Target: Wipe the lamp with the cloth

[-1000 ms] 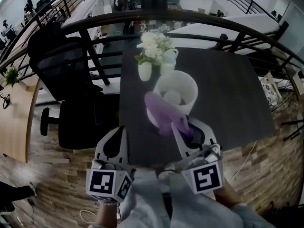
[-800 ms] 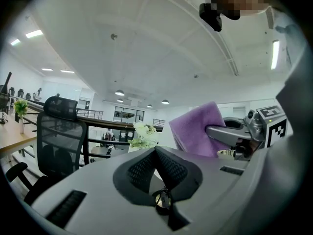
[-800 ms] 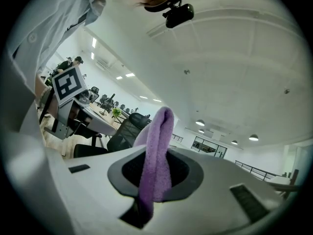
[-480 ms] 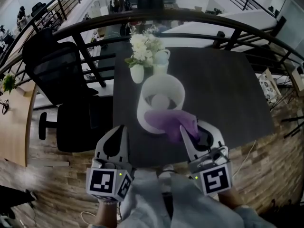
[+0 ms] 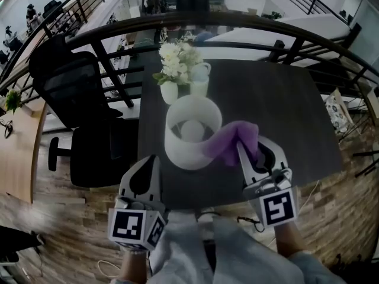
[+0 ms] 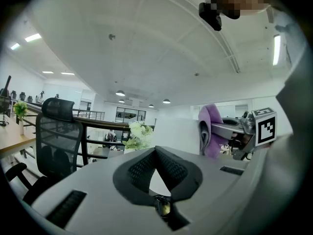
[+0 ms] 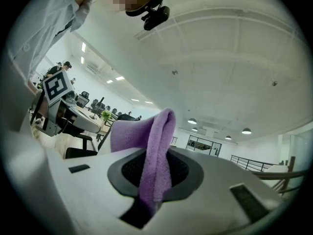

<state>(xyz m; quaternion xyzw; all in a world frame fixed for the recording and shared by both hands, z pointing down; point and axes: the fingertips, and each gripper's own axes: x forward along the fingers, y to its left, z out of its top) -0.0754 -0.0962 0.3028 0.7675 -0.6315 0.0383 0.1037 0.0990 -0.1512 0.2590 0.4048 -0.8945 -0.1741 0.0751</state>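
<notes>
swept round the white lamp (image 5: 190, 134) from its near side to its right flank, the purple cloth (image 5: 231, 139) pinched in the right tool (image 5: 253, 149) meets the shade, which stands on the bench (image 5: 284, 111) just left of that tool, while the closed, empty left tool (image 5: 147, 163) hangs farther off.

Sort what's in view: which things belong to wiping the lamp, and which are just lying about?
Job: lamp; purple cloth, clamped in the right tool.
Lying about: flower vases; office chair; left tool, shut and empty.
</notes>
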